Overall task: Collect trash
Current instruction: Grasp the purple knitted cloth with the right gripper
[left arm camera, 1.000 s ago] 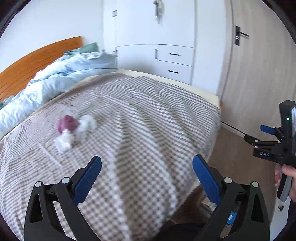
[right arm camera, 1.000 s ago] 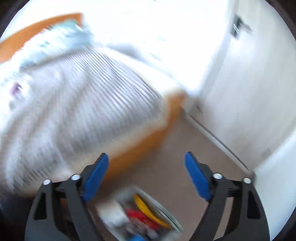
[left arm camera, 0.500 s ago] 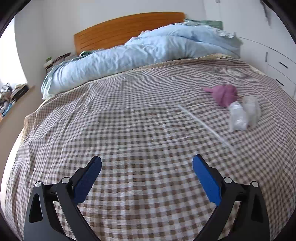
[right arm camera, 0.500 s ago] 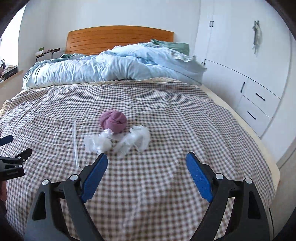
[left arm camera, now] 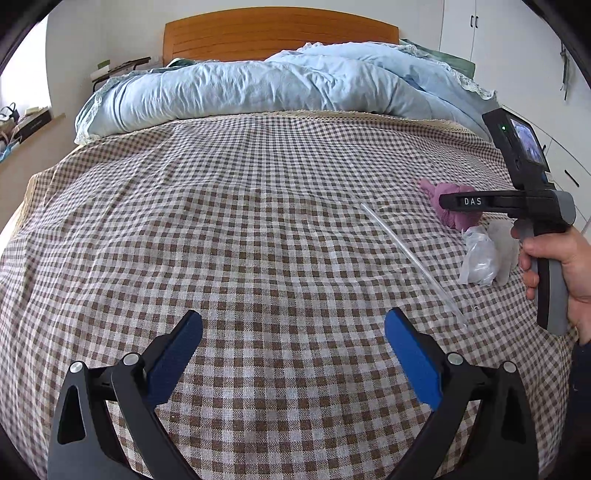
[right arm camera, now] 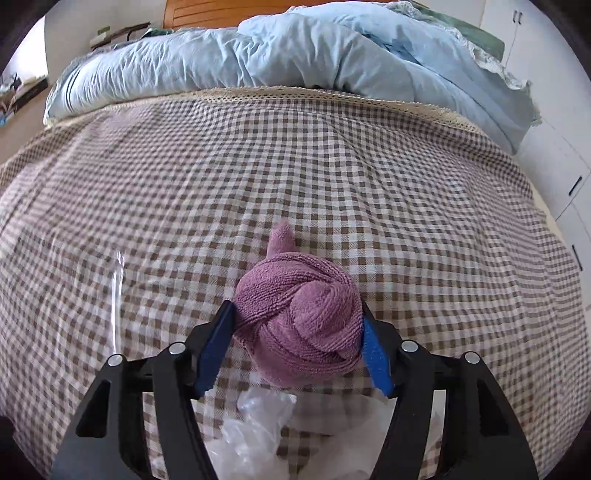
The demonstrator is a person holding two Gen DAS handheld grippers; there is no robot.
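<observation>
A balled purple cloth (right arm camera: 299, 328) lies on the checked bedspread (right arm camera: 295, 177). My right gripper (right arm camera: 295, 325) has its blue pads against both sides of the cloth and is shut on it. Crumpled clear plastic (right arm camera: 258, 432) lies just under the gripper. A clear straw (right arm camera: 117, 291) lies to the left. In the left wrist view, my left gripper (left arm camera: 293, 328) is open and empty above the bedspread (left arm camera: 221, 221). The straw (left arm camera: 410, 258), plastic (left arm camera: 480, 254) and cloth (left arm camera: 458, 218) lie to its right, partly behind the right gripper's body (left arm camera: 532, 206).
A rumpled light blue duvet (left arm camera: 280, 85) is piled at the head of the bed before a wooden headboard (left arm camera: 280, 33). White drawers (left arm camera: 569, 166) stand to the right. A cluttered sill (left arm camera: 22, 122) is at the left.
My right gripper has moved forward and down onto the purple cloth and closed on it. My left gripper has turned right a little, bringing the right hand into its view.
</observation>
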